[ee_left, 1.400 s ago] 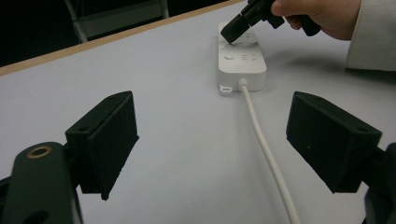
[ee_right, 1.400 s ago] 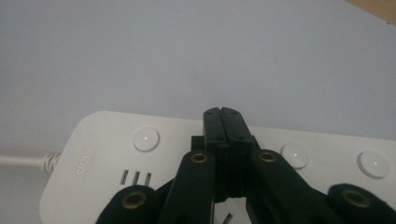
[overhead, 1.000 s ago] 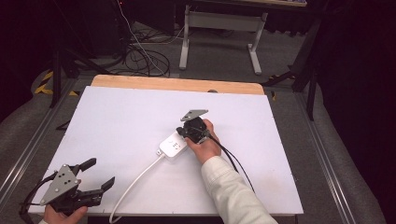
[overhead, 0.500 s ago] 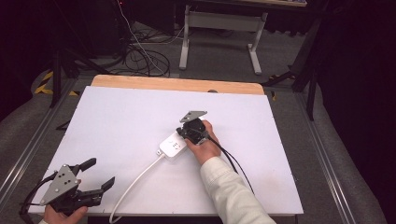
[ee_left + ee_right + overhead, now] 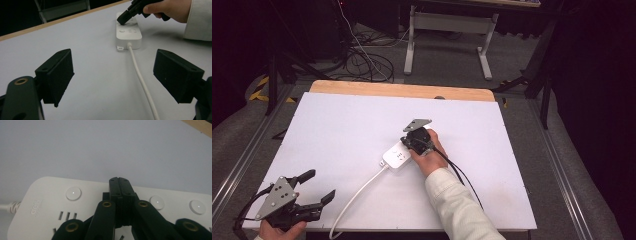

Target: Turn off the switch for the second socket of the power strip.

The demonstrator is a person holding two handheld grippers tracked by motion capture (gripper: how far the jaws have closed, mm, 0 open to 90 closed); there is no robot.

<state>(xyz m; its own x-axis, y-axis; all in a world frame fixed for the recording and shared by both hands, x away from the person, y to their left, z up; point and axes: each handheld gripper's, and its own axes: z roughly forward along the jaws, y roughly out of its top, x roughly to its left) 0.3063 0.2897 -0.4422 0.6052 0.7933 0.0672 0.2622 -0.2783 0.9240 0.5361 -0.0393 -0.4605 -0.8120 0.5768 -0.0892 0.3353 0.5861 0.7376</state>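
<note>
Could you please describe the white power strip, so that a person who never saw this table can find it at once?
Start from the white table with the wooden strip along its far edge. Near the middle lies the power strip, under the closed tips of the right gripper. It is a flat white block with round buttons, and a white cord runs from it to the near edge.

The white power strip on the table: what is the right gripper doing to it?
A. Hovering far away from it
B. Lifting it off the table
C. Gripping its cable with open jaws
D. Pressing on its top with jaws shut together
D: the right gripper has its jaws closed flat against each other, tips resting on the top face of the power strip, which lies flat on the table.
</note>
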